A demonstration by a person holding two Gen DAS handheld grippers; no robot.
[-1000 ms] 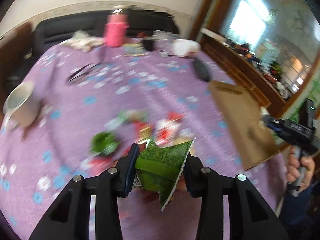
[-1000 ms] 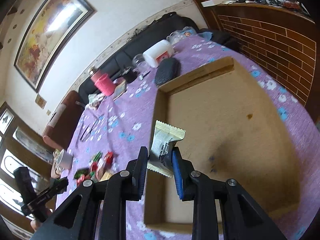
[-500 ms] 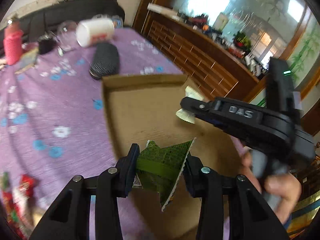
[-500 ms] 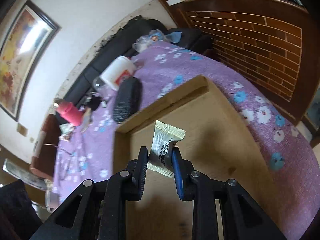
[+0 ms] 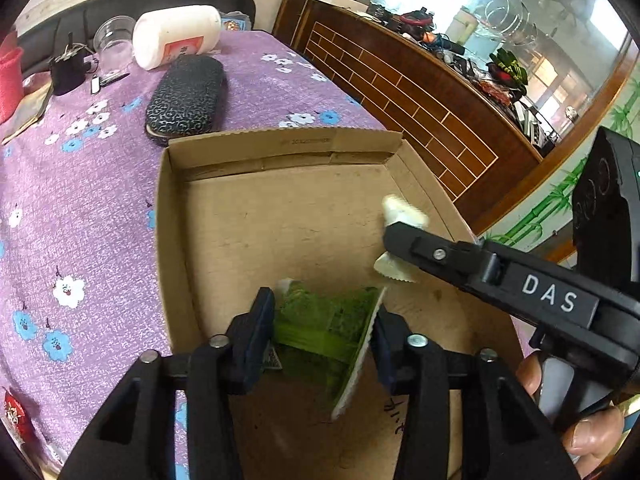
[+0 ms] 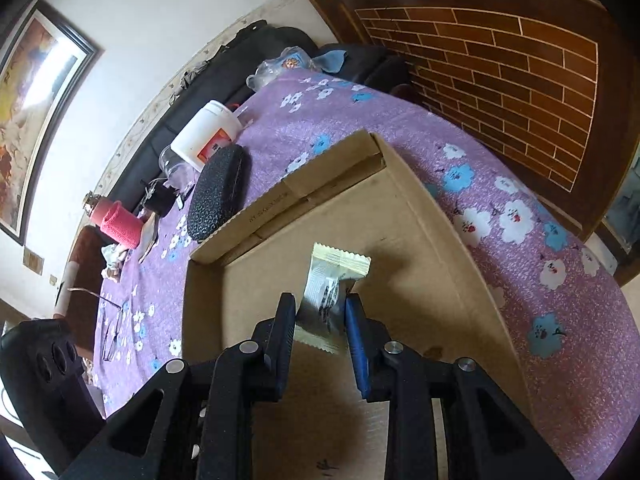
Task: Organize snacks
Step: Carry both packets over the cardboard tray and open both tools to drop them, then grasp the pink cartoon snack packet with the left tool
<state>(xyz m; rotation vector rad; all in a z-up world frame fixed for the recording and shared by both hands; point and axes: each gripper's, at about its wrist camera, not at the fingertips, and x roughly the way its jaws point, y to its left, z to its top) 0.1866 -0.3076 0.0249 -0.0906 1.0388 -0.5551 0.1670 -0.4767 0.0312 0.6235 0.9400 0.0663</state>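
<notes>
Both wrist views close above cardboard box (image 5: 280, 216)

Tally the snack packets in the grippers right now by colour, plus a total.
Green foil snack packet, in the left gripper: 1
Cream-white snack packet, in the right gripper: 1
Total: 2, both over the shallow cardboard box.

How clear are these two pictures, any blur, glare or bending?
Left wrist view: the green crinkled snack packet in the left gripper is smeared, and the window is blown out white. Right wrist view: sharp, the framed painting glares, and fisheye bends the shallow cardboard box.
</notes>
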